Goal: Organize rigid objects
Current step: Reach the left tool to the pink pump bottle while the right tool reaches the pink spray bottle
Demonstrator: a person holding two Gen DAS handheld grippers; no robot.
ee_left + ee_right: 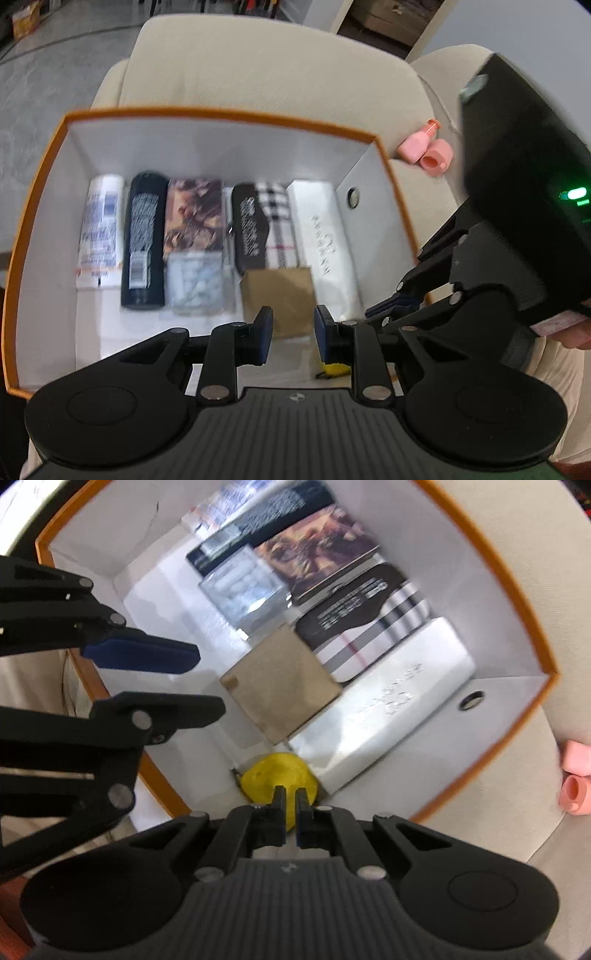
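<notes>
Orange-rimmed box (229,114), white inside, items (194,218) side by side

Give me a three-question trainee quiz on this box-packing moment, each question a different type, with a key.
1. True or false: the left gripper is clamped on the brown cardboard box.
2. Multiple choice: the yellow object lies A) on the cushion outside the orange-rimmed box; B) inside it, at the right gripper; C) on top of the black bottle.
3. Fill in: the item still outside the box, on the cushion, is coloured ____.

Key
1. False: its fingers stand apart, holding nothing.
2. B; the fingers are nearly together around its near edge.
3. Pink: the pink bottle.
</notes>
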